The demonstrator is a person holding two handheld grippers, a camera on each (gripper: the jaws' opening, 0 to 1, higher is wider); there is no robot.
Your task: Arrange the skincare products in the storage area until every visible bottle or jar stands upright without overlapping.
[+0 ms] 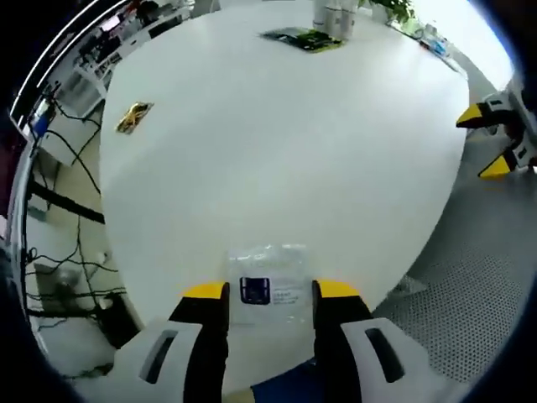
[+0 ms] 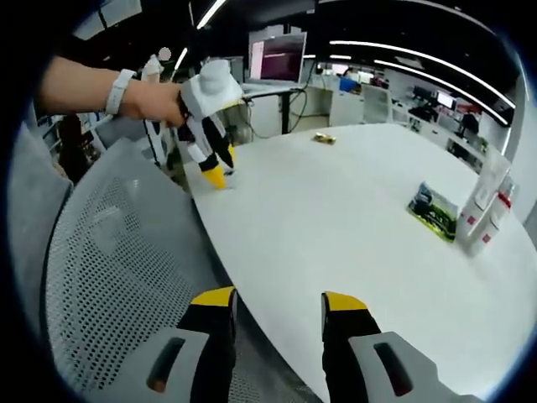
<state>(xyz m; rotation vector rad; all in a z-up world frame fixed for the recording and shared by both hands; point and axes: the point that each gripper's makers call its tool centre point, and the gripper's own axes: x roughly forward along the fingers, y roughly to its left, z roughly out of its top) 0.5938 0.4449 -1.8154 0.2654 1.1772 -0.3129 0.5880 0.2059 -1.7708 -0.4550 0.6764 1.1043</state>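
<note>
The skincare tubes (image 2: 485,201) stand upright in a tight cluster near the far edge of the white table (image 1: 277,159), with a flat green packet (image 2: 432,210) lying just beside them on the side nearer the grippers; in the left gripper view the same cluster (image 1: 333,18) and packet (image 1: 304,38) sit at the far edge, well apart from both grippers. A small gold wrapper (image 1: 133,116) lies alone toward another edge. The left gripper (image 1: 270,290) hangs over the near edge with its jaws spread wide, framing a clear plastic bag with a blue label (image 1: 267,285) that lies flat on the tabletop; whether the tips touch it cannot be told, and nothing is pinched. Likely the bag is being lined up for a pick. The right gripper (image 2: 277,297) waits off the table's edge above a grey mesh chair (image 2: 117,277), jaws spread and empty, seemingly kept clear while the left gripper (image 2: 216,172), held in a hand (image 2: 155,101), works.
</note>
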